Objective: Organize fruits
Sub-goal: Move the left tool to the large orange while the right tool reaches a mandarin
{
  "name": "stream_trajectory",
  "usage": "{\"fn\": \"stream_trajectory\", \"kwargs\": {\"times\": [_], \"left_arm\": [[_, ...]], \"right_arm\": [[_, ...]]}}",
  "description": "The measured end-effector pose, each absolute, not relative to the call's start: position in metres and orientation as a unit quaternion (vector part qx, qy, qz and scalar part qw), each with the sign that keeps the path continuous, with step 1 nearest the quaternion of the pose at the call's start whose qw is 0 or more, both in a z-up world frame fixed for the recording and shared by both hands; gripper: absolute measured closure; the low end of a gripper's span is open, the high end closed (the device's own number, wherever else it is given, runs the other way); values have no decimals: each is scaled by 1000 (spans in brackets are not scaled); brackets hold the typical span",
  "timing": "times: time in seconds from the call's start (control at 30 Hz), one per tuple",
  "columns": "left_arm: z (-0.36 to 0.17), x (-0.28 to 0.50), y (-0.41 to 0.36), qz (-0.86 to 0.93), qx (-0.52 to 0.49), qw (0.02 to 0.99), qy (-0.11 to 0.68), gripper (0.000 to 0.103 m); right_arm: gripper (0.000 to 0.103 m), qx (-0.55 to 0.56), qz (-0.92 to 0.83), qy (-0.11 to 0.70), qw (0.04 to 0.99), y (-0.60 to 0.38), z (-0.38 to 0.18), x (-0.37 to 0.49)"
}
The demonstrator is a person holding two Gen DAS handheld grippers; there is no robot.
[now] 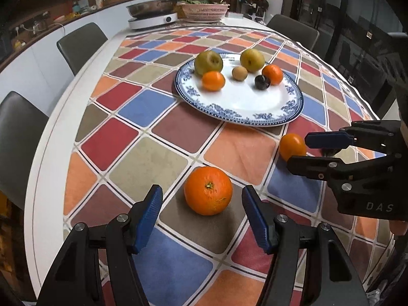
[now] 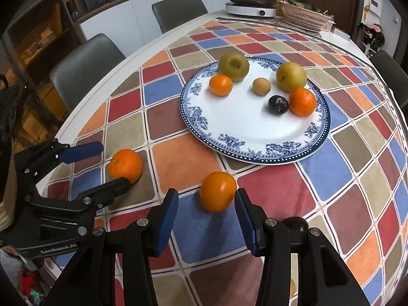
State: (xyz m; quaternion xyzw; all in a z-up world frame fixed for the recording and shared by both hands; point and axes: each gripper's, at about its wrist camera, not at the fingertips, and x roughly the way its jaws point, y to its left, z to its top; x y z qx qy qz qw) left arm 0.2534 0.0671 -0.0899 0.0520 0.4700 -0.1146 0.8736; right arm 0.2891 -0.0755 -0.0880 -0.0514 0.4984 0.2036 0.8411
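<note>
— Both sets of jaws stand apart, nothing held: left gripper [image 1: 202, 211] straddles the orange [image 1: 208, 190], right gripper [image 2: 206, 213] the tangerine [image 2: 218, 191], near the counter's front edge.
— Sink lower, close below each fruit's widest part, then carry to the plate [image 2: 239, 137].

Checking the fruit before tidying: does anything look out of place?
Yes. Two oranges and a dark plum lie loose on the tablecloth, off the plate holding the other fruit. Nothing is spilled or damaged.

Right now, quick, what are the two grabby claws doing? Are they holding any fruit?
Left gripper: open, holding nothing; the big orange sits between its fingers, untouched.
Right gripper: open, holding nothing; the smaller orange fruit sits between its fingers.
</note>
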Motion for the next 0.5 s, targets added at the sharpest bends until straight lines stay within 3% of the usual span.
{"fn": "stream_trajectory", "kwargs": {"times": [0.13, 0.4, 0.5], "left_arm": [[-93, 257, 67, -117, 47, 872, 473, 41], [-99, 263, 64, -123, 39, 867, 481, 56], [-101, 264, 62, -122, 42, 865, 484, 62]], "right_arm": [[56, -51, 201, 502, 840, -75, -93, 292], [57, -46, 198, 505, 839, -75, -98, 301], [65, -46, 195, 509, 837, -75, -102, 303]]}}
